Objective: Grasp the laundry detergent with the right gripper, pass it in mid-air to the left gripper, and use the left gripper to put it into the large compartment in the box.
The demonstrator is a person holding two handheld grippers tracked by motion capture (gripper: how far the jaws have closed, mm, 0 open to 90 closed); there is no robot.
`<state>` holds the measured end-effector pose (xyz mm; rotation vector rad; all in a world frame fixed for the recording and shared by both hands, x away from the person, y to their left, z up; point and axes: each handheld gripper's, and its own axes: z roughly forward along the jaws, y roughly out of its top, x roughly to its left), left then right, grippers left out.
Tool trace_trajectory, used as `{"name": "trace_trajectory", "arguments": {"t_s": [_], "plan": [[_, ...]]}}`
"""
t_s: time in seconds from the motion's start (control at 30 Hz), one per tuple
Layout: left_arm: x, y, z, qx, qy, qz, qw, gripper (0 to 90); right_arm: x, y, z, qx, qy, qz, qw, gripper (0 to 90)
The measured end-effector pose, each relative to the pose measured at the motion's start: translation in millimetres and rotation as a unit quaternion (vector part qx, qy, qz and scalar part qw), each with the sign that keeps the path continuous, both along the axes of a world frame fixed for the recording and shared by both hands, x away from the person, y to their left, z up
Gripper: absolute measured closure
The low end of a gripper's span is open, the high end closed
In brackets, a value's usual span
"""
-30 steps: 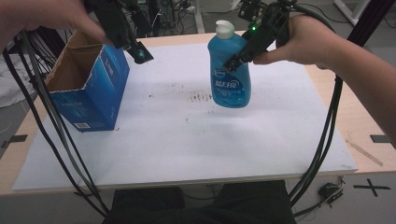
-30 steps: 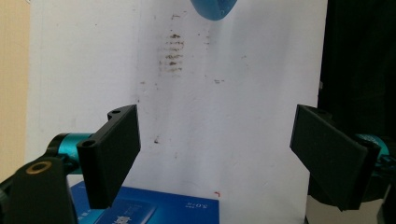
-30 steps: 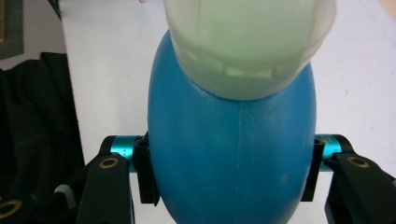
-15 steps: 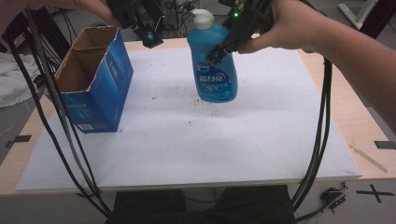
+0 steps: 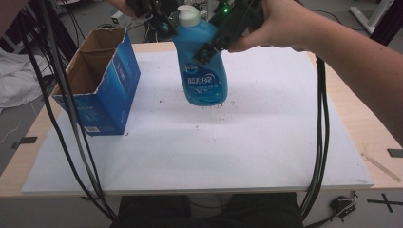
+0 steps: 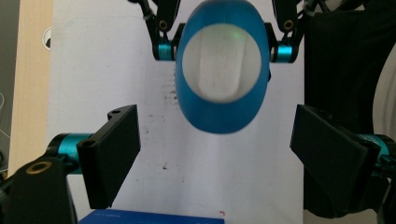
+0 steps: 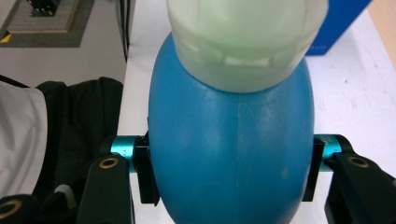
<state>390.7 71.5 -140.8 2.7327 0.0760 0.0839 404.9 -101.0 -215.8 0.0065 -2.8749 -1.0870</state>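
A blue detergent bottle [image 5: 203, 61] with a white cap [image 5: 188, 15] hangs in the air over the white mat, slightly tilted. My right gripper [image 5: 216, 40] is shut on its upper body; in the right gripper view the bottle [image 7: 231, 144] sits squeezed between both jaws. My left gripper [image 5: 161, 21] is just left of the cap, above and behind the bottle. In the left gripper view it stands open [image 6: 217, 154], and the bottle's cap [image 6: 222, 63] is seen from above, beyond the jaws and not between them.
An open blue cardboard box [image 5: 97, 80] stands upright at the mat's left side. The white mat [image 5: 247, 152] covers most of the wooden table [image 5: 375, 137]. Black cables [image 5: 318, 118] hang from both grippers over the table's front.
The right gripper has carried the bottle leftwards and farther back, higher off the mat. The left gripper has moved right, toward the bottle's cap.
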Motion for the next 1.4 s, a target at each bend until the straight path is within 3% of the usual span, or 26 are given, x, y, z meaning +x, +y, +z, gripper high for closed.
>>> {"name": "trace_trajectory", "arguments": {"t_s": [0.53, 1.1, 1.17, 1.4], "plan": [[2.8, -10.3, -0.4, 0.003, -0.002, -0.010, 0.9999, 16.3, -0.5, 3.5, 6.7, 0.045, -0.002, 0.012, 0.9989, 41.2], [2.1, -23.3, -5.2, 0.016, -0.003, -0.023, 0.9996, 16.3, -2.7, -0.9, 10.3, 0.059, 0.001, 0.013, 0.9982, 41.2], [2.2, -24.4, -5.7, 0.019, -0.003, -0.024, 0.9995, 16.3, -0.3, -1.7, 10.5, 0.059, -0.013, 0.024, 0.9979, 41.2], [2.4, -25.4, -6.3, 0.018, -0.003, -0.021, 0.9996, 16.6, -0.6, -3.1, 10.2, 0.073, -0.015, 0.022, 0.9970, 41.3]]}}
